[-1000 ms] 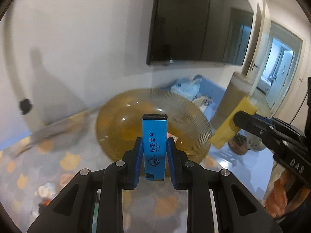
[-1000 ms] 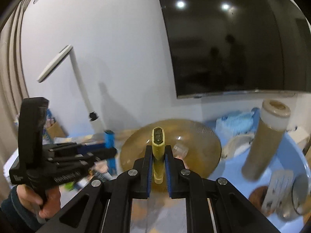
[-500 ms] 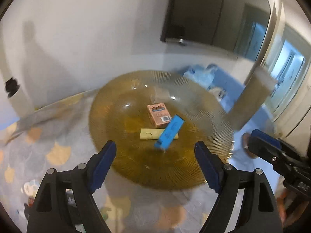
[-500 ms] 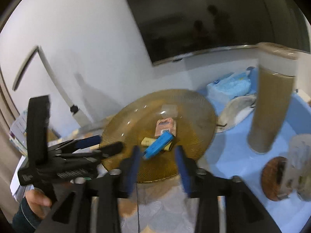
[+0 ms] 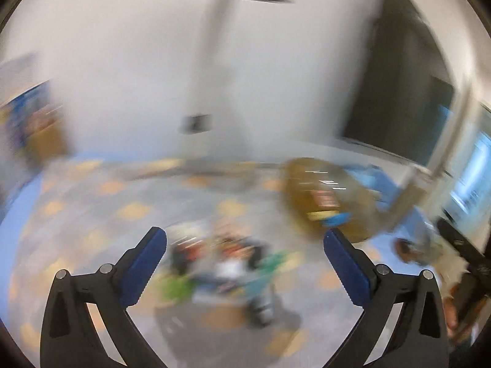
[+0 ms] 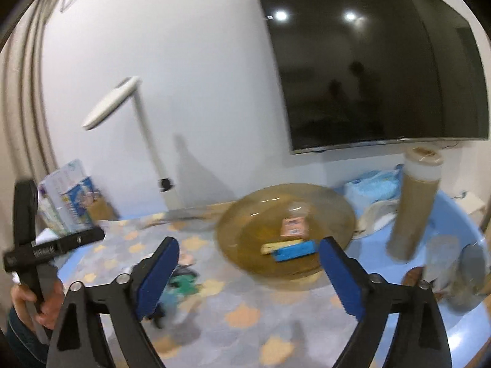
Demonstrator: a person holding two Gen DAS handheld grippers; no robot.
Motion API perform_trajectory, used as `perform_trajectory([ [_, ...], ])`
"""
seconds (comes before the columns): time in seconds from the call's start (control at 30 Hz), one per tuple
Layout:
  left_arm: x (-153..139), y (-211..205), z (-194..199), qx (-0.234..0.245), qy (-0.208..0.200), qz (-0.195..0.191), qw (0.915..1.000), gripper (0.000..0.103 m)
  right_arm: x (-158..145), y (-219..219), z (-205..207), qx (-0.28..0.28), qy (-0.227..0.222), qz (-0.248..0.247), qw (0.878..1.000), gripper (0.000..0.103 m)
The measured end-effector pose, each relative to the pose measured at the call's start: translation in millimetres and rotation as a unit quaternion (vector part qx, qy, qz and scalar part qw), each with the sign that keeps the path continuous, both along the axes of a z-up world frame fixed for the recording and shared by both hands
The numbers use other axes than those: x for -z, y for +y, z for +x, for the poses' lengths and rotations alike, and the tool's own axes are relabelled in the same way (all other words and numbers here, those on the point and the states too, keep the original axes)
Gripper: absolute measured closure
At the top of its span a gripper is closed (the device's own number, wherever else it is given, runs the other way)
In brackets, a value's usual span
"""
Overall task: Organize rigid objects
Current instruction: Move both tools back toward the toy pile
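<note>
Both grippers are spread wide with nothing between their blue pads: the left gripper [image 5: 245, 247] over a blurred heap of small objects [image 5: 227, 268], the right gripper [image 6: 248, 254] near the amber glass plate [image 6: 337, 211]. On the plate lie 3 items: a blue rectangular block [image 6: 294, 251] touching a yellow stick [image 6: 277, 246], with a pink box [image 6: 293, 227] just beyond them

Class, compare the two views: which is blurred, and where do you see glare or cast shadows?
Left wrist view: heavy motion smear, amber dish barely legible. Right wrist view: mostly sharp; two ceiling lights glare in the dark TV; the white lamp casts a grey shadow on the wall.
</note>
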State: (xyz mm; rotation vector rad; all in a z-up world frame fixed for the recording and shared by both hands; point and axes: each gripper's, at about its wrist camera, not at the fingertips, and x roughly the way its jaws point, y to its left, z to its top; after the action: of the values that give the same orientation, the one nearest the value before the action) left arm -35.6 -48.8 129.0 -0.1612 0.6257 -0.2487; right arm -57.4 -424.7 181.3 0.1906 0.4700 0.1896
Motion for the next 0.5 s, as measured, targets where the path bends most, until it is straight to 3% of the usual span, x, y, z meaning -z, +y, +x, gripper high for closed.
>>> perform_trajectory([
  [0.1,42,38,-14,-0.068,0.032,0.012,0.9971,0.001,37,29,6,-0.017,0.044,0.018,0.999,0.003],
  [0.23,86,66,-13,-0.103,0.069,0.009,0.9922,0.001,98,77,22,-0.04,0.124,-0.004,0.991,0.003],
  [0.33,104,76,-13,-0.106,0.086,0.001,0.9907,0.001,124,105,25,-0.03,0.141,-0.062,0.988,0.003],
  [0.5,120,83,-11,-0.103,0.106,-0.026,0.9886,0.001,137,132,25,-0.03,0.136,-0.161,0.977,0.002],
])
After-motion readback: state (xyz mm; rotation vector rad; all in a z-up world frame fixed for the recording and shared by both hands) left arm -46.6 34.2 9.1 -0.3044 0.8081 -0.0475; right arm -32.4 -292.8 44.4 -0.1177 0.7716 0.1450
